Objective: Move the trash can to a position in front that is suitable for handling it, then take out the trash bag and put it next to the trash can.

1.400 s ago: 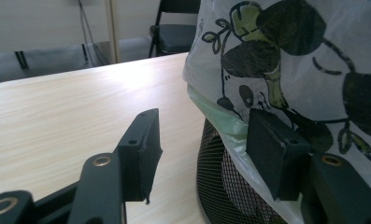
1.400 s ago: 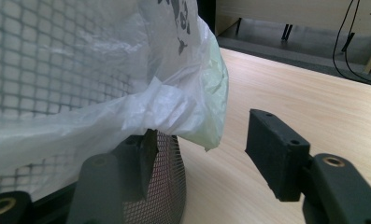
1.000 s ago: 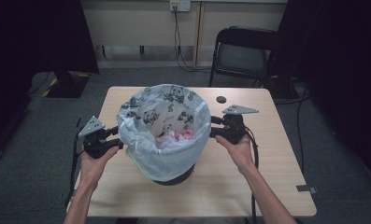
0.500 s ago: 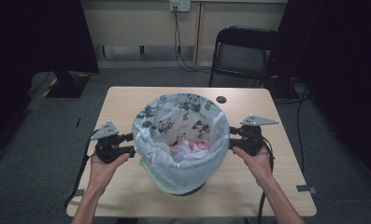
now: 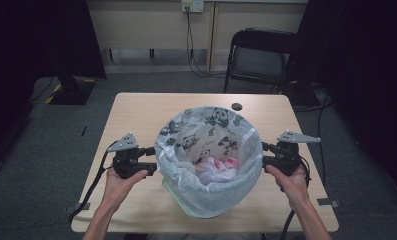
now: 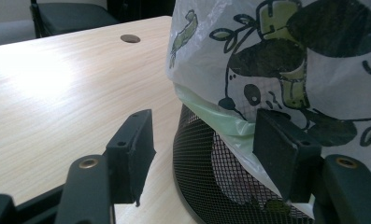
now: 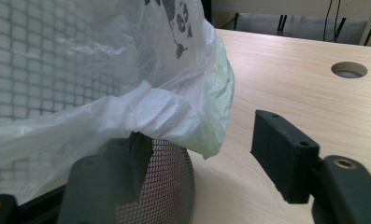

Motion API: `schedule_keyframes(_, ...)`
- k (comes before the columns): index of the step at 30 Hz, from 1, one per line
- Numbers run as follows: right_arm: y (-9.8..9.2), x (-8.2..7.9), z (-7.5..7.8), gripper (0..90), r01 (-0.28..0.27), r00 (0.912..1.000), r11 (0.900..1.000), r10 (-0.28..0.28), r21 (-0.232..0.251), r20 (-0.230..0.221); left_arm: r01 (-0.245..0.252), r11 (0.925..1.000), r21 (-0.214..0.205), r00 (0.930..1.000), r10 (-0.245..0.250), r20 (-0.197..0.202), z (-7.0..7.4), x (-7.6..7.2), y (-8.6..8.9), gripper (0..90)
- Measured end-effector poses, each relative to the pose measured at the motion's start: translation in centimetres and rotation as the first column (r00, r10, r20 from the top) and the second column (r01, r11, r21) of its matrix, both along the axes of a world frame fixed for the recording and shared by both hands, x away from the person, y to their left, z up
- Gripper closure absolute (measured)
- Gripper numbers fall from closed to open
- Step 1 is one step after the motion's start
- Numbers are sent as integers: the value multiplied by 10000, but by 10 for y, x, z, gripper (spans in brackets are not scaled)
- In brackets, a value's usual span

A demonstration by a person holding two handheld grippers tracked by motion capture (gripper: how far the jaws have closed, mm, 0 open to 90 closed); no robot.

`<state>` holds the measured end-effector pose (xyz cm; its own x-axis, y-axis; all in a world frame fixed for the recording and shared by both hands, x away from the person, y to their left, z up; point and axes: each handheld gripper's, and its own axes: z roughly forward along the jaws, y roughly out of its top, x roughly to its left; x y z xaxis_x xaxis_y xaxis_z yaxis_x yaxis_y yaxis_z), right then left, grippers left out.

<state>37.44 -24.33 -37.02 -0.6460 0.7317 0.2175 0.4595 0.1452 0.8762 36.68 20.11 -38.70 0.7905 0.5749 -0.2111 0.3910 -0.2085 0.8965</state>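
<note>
My left gripper (image 5: 148,159) and right gripper (image 5: 266,155) flanked the bin (image 5: 208,200) near the desk's (image 5: 136,107) front edge, jaws spread, the left's just widening; neither gripped the bag (image 5: 186,165).

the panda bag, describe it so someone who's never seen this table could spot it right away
On the light wooden table, a black mesh bin stands near the front edge, between the person's two hand-held grippers. The panda bag is the thin white plastic liner folded over its rim. Its black-and-green panda print sets it apart from the plain pale green liner showing beneath it.
</note>
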Motion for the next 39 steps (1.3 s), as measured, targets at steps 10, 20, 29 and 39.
schedule_keyframes(10, -3, 5, -3, 352, 115, 9998, 9999, -114, -81, 146, -312, 9983, 501, 9995, 314, -32, -2, 3, 0, 320)
schedule_keyframes(20, -40, 15, -12, 446, 1170, 9928, 9926, -1177, 327, 221, -810, 9959, 395, 9967, 810, 15, 2, 2, 16, 338)
schedule_keyframes(29, -45, 8, 21, 399, 1179, 9871, 9912, -1235, 598, 1022, -1291, 9908, -408, 9886, 1318, 724, 34, -12, 47, 325)
schedule_keyframes(39, -42, 0, 48, 355, 499, 9878, 9805, -765, 1900, 1358, -1061, 9918, -714, 9871, 1137, 1127, 65, -35, 42, 338)
